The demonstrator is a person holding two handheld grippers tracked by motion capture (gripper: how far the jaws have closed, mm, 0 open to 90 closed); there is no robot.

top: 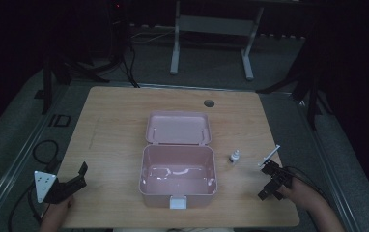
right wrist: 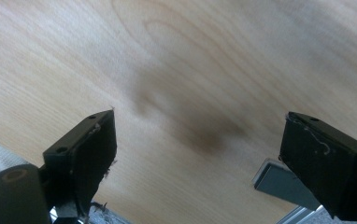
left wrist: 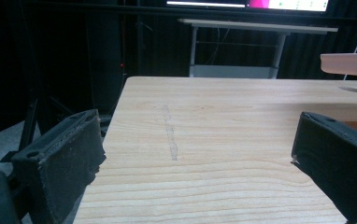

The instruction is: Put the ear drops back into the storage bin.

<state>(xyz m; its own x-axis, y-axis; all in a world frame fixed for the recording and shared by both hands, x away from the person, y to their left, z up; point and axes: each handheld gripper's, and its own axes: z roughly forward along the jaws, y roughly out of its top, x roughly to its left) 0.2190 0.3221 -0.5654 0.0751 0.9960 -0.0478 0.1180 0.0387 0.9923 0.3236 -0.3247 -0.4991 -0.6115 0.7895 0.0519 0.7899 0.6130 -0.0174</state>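
An open pink box sits at the middle of the wooden table, its lid folded back flat behind it. A small white dropper bottle stands just right of the box. Beside it lies a thin pale strip. My right gripper hovers over the table's right front with its jaws wide apart and nothing between them; a grey flat piece shows beside its right jaw. My left gripper is open at the left front corner, facing bare wood.
A round cable hole sits near the table's far edge. The pink lid's edge shows at the top right of the left gripper view. Cables trail on the floor to the left, and a white desk frame stands beyond the table.
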